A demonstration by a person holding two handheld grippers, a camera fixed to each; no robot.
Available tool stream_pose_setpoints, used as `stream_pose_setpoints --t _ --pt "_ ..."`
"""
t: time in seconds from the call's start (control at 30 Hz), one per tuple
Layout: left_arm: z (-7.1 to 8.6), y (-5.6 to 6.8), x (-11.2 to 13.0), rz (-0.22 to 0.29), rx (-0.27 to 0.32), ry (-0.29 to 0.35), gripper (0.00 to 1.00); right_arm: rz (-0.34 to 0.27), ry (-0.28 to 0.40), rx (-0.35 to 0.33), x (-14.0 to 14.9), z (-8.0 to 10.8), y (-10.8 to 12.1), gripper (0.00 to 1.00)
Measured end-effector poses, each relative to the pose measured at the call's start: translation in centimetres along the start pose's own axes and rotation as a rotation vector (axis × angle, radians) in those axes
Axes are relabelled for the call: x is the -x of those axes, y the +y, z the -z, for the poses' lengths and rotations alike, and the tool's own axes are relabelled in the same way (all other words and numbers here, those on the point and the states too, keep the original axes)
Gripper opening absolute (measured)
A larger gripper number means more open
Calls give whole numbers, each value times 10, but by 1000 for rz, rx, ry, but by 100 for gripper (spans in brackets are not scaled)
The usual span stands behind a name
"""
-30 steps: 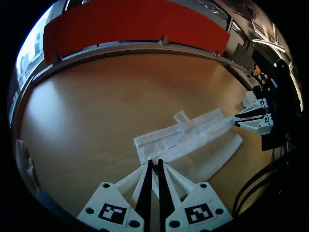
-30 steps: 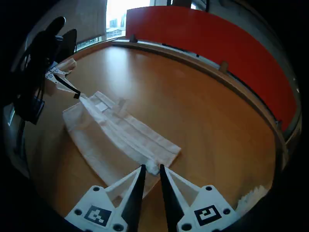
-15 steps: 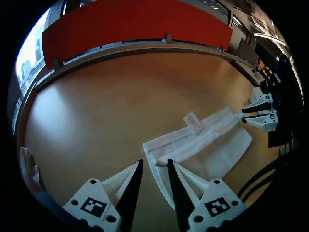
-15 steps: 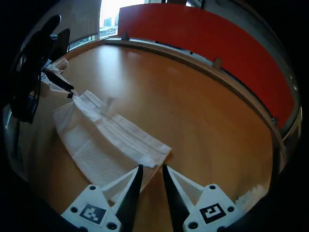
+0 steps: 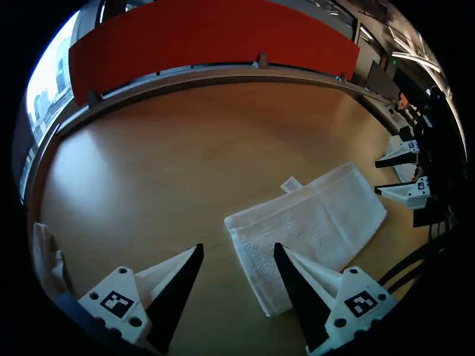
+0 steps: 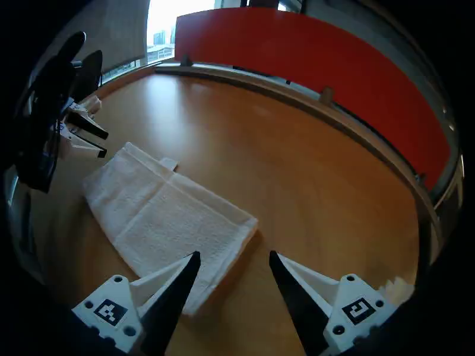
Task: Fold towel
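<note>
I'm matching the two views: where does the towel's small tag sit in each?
Left gripper view: the tag pokes out from the towel's far edge, right of centre.
Right gripper view: it pokes out from the far edge, left of centre.
Shared landmark: the red panel behind the table.

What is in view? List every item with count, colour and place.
towel: one, white, folded flat on the table between the two tools
tag: one, white, poking out at the towel's far edge
crumpled cloths: two, whitish, one at the table edge outside each tool
table: one, orange-brown wood, under everything
panel: one, red, upright along the table's far edge
window: one, bright, beyond the panel's end
left tool: one, white and black, open at one end of the towel
right tool: one, white and black, open at the other end
</note>
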State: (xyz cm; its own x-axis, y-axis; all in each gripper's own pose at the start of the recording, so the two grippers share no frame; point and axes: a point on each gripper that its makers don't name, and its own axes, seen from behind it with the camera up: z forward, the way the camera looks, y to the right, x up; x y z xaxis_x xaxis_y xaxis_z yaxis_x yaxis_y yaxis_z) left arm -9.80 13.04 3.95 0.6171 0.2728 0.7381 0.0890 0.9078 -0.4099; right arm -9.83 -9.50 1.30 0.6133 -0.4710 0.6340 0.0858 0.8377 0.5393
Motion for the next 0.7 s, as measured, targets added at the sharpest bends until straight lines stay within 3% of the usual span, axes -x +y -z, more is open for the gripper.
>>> stream_pose_setpoints --t 0.33,0.7 --pt "20 4 18 19 -6 2 87 -4 -3 -11 16 15 -13 90" --pt "48 5 61 58 -42 -7 87 -31 -1 -16 39 39 -27 90"
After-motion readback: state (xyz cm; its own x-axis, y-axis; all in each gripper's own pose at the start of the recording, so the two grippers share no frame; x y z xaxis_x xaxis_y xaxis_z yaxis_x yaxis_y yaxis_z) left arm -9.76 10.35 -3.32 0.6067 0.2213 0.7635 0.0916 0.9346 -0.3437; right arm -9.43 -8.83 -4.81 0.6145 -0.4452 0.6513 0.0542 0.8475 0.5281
